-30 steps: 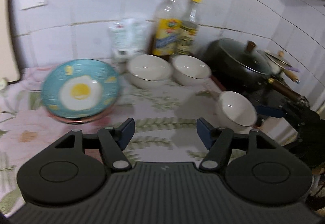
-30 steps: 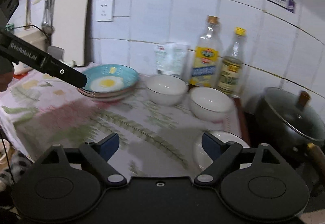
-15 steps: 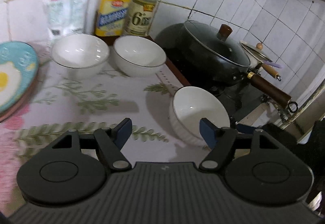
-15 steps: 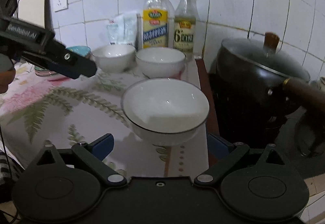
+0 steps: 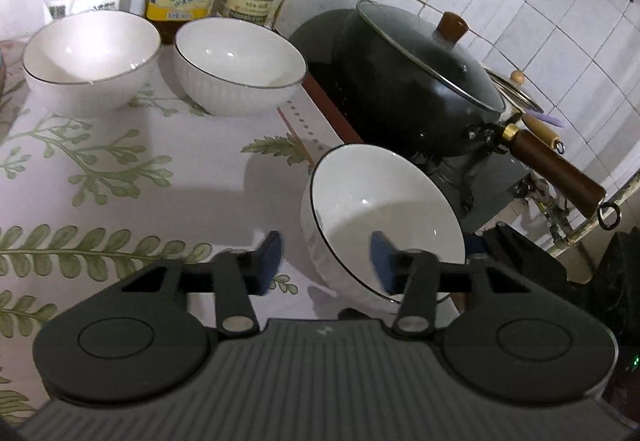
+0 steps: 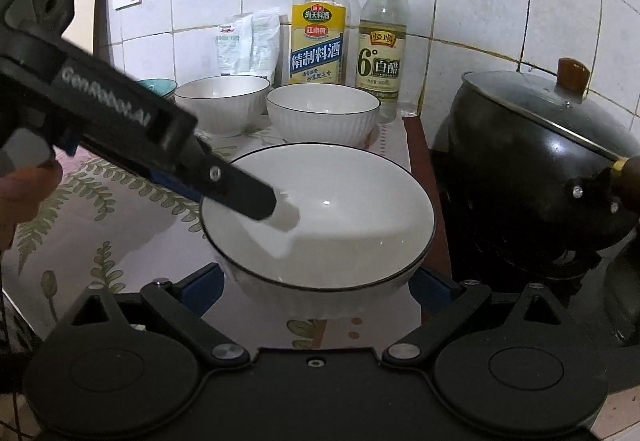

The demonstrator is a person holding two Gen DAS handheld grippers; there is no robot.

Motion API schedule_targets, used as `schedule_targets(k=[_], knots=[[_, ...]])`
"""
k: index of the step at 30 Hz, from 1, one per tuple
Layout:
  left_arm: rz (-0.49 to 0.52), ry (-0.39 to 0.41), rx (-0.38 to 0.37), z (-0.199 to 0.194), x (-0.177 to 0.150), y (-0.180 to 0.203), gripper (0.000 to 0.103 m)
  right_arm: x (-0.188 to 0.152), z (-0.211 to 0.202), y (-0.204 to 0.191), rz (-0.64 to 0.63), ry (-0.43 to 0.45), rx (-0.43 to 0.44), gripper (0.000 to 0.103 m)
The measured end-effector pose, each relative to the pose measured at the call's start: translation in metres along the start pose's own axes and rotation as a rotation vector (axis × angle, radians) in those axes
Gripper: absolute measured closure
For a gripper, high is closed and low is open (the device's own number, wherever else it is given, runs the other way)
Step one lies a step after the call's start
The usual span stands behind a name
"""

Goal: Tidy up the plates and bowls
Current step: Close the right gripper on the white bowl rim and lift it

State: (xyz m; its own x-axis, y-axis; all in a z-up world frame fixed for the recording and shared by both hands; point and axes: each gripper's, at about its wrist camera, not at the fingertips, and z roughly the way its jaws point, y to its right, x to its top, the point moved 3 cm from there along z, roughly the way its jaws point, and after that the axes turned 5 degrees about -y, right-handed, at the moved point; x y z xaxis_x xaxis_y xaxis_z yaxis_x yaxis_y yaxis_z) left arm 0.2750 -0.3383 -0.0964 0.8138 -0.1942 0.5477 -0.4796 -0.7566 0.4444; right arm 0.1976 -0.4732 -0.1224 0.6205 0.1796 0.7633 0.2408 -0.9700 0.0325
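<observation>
A white bowl [image 5: 384, 201] with a dark rim stands at the cloth's right edge, next to the stove. My left gripper [image 5: 326, 261] straddles its near-left rim, one pad outside and one inside. The jaws are closing and the pads are still apart from the wall. In the right wrist view one of its fingers [image 6: 248, 193] reaches into the same bowl [image 6: 340, 209]. My right gripper [image 6: 316, 291] stands wide open, one finger on each side of the bowl's body. Two more white bowls [image 5: 92, 53] [image 5: 240, 57] sit side by side at the back. A blue plate [image 6: 156, 85] peeks out behind the left gripper.
A black lidded pot [image 5: 420, 81] with a wooden handle [image 5: 556, 169] sits on the stove just right of the bowl. Two bottles [image 6: 318, 29] [image 6: 382, 37] and a white packet [image 6: 248, 41] stand against the tiled wall. A person's hand [image 6: 24, 193] holds the left gripper.
Both grippers came down and closer to the nearest bowl. The left one swung right, away from the plate, and narrowed its jaws over the rim. The right one's fingers now flank the bowl.
</observation>
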Motion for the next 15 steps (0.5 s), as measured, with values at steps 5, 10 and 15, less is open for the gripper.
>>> schedule_targets(k=[5,10,15], knots=[[-0.011,-0.018,-0.027,0.005,-0.001,-0.001,0.073,0.002,0.002,0.002,0.052,0.008,0.009,0.002],[0.007,-0.013,0.007,0.002,-0.002,0.000,0.073,0.000,0.000,-0.006,0.068,0.036,-0.009,0.002],[0.024,0.006,0.046,-0.012,-0.006,-0.001,0.073,0.005,-0.009,-0.021,0.029,0.068,-0.024,0.002]])
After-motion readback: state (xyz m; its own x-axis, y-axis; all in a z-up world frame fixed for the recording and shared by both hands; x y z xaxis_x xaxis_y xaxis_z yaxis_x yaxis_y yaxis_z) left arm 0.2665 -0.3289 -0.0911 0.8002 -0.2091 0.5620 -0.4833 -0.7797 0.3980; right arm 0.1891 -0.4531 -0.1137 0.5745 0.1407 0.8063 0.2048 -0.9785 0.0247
